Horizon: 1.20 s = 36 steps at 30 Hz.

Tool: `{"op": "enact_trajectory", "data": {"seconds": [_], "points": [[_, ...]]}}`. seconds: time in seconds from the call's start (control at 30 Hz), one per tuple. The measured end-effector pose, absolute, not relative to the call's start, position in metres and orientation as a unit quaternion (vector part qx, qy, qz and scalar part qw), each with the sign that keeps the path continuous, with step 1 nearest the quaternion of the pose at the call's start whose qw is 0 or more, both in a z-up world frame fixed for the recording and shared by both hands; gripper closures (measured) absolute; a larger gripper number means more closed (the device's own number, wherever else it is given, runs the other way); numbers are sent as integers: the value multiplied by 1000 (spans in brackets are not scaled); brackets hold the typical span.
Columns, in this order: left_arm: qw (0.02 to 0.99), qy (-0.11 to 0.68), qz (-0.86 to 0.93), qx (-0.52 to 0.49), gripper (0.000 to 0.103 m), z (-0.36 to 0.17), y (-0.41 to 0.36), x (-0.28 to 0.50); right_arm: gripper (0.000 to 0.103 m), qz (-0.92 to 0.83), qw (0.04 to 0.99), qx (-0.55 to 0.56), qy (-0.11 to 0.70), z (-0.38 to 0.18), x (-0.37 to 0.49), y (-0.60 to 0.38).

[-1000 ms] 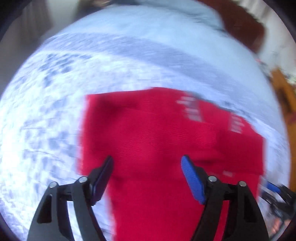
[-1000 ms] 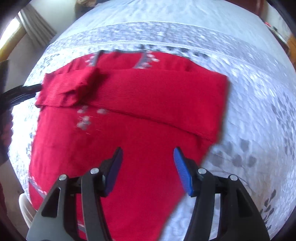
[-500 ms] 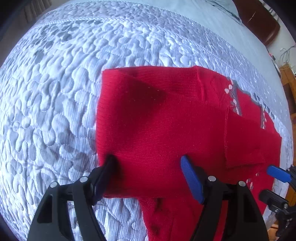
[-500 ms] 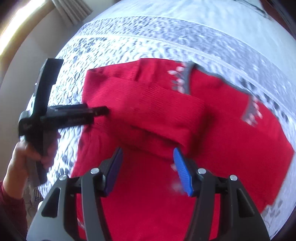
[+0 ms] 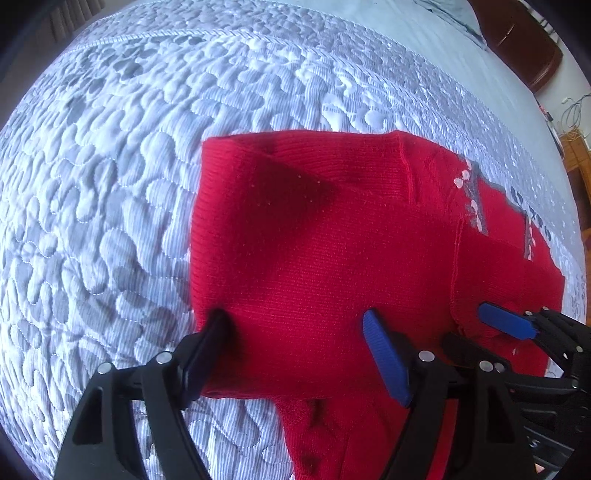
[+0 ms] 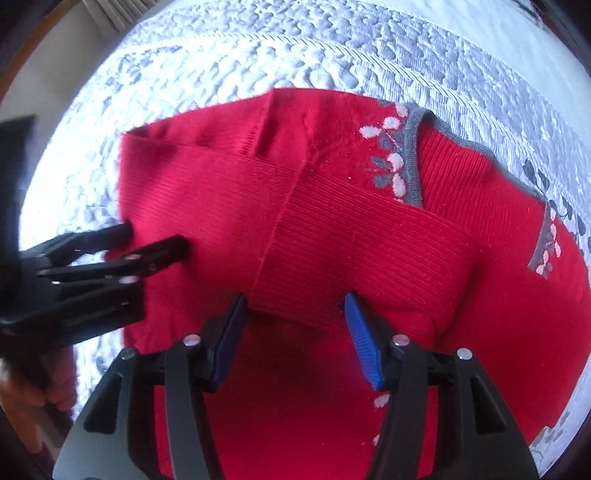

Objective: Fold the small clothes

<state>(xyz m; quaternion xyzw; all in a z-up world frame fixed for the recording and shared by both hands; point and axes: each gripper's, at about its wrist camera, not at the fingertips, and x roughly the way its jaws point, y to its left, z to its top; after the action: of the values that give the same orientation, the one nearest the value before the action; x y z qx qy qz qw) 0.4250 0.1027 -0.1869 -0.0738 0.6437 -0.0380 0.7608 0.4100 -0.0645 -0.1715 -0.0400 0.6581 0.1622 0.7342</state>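
Observation:
A small red knit sweater (image 5: 332, 251) with a grey neckline and pink flower pattern (image 6: 395, 162) lies on a quilted bedspread, one sleeve (image 6: 362, 254) folded across its body. My left gripper (image 5: 295, 332) is open, its jaws low over the folded sleeve's lower edge near the sweater's left side. It also shows in the right wrist view (image 6: 155, 240). My right gripper (image 6: 295, 314) is open, its jaws astride the sleeve cuff's lower edge. It also shows in the left wrist view (image 5: 491, 325).
The grey-and-white quilted bedspread (image 5: 110, 166) spreads all around the sweater. A dark wooden headboard (image 5: 517, 40) stands at the far right. A curtain (image 6: 122, 14) and wall lie beyond the bed's edge. The person's hand (image 6: 22, 398) holds the left gripper.
Both grippers have swung round and come down closer to the sweater. The right gripper has moved in onto the sleeve cuff; the left has settled at the fold's left edge.

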Motion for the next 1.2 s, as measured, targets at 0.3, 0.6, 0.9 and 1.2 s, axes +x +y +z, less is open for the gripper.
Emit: {"op": "enact_trajectory", "data": {"seconds": [0.3, 0.6, 0.9, 1.2], "points": [[763, 641, -35, -71, 25, -189, 102, 427, 100, 192, 750, 108, 624, -137, 407, -138], [767, 637, -20, -67, 23, -190, 96, 424, 93, 122, 767, 190, 601, -136, 373, -282], [771, 634, -9, -62, 21, -191, 86, 423, 38, 119, 739, 280, 601, -173, 353, -342], [788, 599, -16, -140, 22, -165, 107, 403, 86, 159, 726, 282, 606, -190, 384, -300]]}}
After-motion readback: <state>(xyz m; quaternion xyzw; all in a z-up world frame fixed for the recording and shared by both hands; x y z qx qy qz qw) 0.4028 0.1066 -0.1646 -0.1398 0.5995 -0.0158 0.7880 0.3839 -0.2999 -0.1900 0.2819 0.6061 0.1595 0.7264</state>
